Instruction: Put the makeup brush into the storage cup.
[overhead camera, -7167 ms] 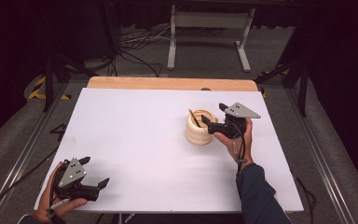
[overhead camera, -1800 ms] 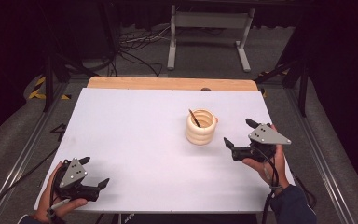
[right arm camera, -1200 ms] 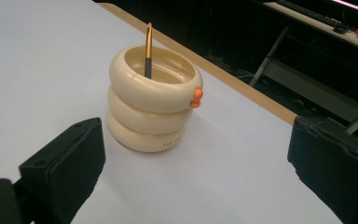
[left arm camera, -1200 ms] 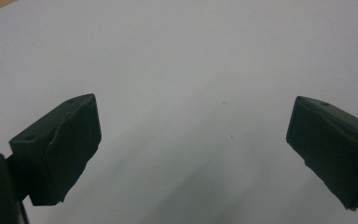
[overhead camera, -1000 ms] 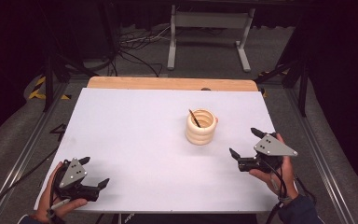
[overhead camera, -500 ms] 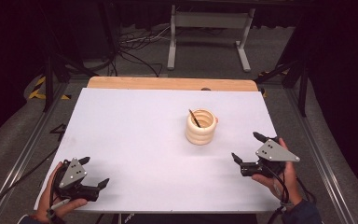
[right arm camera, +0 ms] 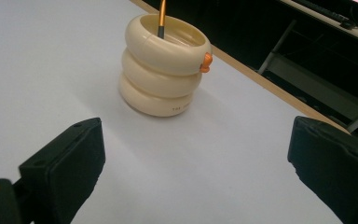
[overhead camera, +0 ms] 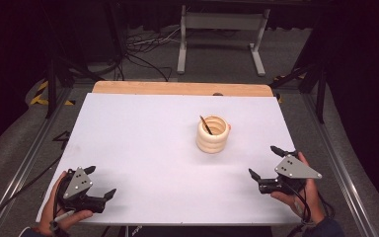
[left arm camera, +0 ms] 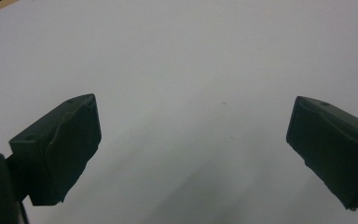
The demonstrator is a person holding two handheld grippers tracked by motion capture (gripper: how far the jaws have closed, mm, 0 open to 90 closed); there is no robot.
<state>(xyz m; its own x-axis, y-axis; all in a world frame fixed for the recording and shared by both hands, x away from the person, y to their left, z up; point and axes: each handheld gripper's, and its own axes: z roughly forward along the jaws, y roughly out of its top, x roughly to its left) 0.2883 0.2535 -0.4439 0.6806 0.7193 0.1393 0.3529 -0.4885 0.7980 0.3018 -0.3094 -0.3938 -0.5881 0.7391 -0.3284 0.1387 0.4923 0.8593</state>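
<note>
1 cream holder [overhead camera: 212,134] stands upright on the white worktop [overhead camera: 143,143], right of the middle and toward the far side. It is shaped like 3 smooth, rounded rings stacked one on another, glossy like plastic or glazed ware, open at the top, with faint small lettering low on its side in the right gripper view. Inside it leans 1 thin stick [overhead camera: 206,125], dark where it dips in and orange higher up in the right gripper view [right arm camera: 161,17]; what kind of tool it is cannot be told. 1 small orange knob [right arm camera: 207,62] sticks out from the top ring on the holder's right side.

The worktop is a flat, matte white sheet, rectangular, with a strip of pale wood [overhead camera: 182,88] showing along its far edge.

There are 2 hand-held grippers, each with 2 black, blocky jaws and 1 grey three-cornered plate on top. The left hand-held gripper [overhead camera: 100,181] sits at the near left corner of the worktop, held by a hand [overhead camera: 59,217]; its jaws are spread wide with nothing between them, over bare white surface. The right hand-held gripper [overhead camera: 264,162] is at the near right, held by the other hand [overhead camera: 303,197], well apart from the holder and pointing toward it; its jaws also stand wide and hold nothing

Beyond the worktop, on the grey floor, lie black cables [overhead camera: 143,49] and 1 pale metal stand [overhead camera: 222,29]
</note>
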